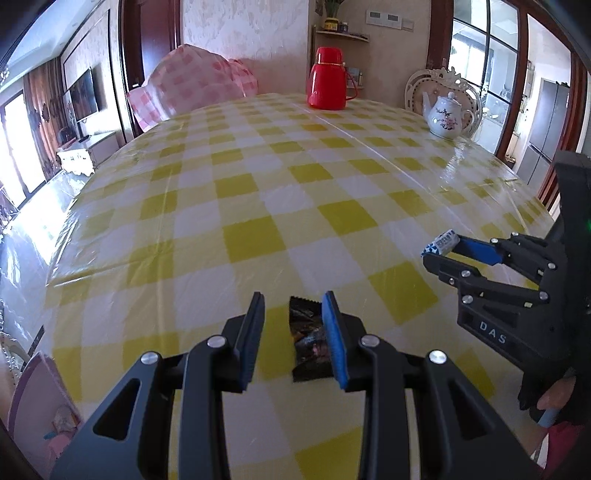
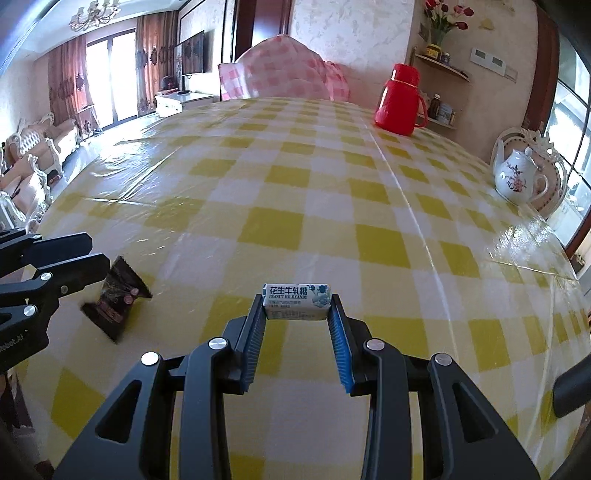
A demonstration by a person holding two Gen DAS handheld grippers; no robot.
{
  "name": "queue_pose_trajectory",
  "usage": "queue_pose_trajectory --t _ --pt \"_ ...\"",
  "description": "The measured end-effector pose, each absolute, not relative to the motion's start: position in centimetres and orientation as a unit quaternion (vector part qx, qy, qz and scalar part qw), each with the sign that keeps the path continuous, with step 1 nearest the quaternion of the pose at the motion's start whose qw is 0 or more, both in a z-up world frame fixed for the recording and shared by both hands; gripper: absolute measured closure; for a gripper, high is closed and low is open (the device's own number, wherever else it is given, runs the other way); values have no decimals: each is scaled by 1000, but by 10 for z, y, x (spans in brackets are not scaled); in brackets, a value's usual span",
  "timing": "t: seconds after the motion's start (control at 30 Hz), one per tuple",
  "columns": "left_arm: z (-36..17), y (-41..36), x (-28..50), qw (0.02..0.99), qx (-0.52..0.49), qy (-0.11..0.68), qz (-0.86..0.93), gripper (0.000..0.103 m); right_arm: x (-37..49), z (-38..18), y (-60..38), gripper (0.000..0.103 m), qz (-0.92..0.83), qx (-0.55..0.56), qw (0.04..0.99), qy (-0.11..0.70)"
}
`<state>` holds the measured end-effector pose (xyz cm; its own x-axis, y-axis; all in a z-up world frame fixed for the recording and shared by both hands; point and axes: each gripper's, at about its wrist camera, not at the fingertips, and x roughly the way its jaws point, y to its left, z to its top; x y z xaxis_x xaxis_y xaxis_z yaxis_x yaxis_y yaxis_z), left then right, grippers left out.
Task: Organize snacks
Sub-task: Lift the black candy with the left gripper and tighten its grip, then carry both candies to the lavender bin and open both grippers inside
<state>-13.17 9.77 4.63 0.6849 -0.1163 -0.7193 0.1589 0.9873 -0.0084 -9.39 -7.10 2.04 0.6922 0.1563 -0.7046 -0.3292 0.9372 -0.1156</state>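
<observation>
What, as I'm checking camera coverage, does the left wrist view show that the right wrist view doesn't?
Only the left wrist view: the right gripper seen from the side, with a hand behind it. Only the right wrist view: the printing on the peanut milk candy, a chandelier, sofas, red roses, and the left gripper seen from the side. Both: the candy itself, the dark snack packet, yellow checked tablecloth, red thermos flask, floral teapot and television.
</observation>
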Motion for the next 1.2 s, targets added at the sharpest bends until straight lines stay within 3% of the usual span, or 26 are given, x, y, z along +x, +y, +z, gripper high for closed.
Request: queue_pose_trajectory --t 0.13,0.17,0.2,0.23,0.47,0.5,0.53,0.63,1.2 --pt "41 109 -141 909 10 407 -84 67 -106 28 -69 69 129 -108 917 361" --pt "39 111 -142 907 3 412 -84 60 -109 30 -70 69 126 -100 919 360" --pt "37 112 -142 904 1 419 -85 36 -110 31 -71 69 126 -96 919 360" --pt "33 111 -140 901 0 425 -89 25 -114 33 -73 69 126 -87 920 360" --pt "17 94 -123 899 31 432 -67 25 -132 39 -79 69 120 -81 922 358" --pt "14 90 -116 897 42 436 -58 27 -132 40 -80 69 118 -80 923 358" --pt "11 88 -113 894 47 442 -51 45 -133 41 -82 69 116 -78 923 357" --pt "8 83 -114 890 61 448 -52 76 -133 41 -85 69 115 -75 923 358" --pt "31 154 -194 907 26 417 -50 76 -179 36 -14 69 214 -118 906 347"
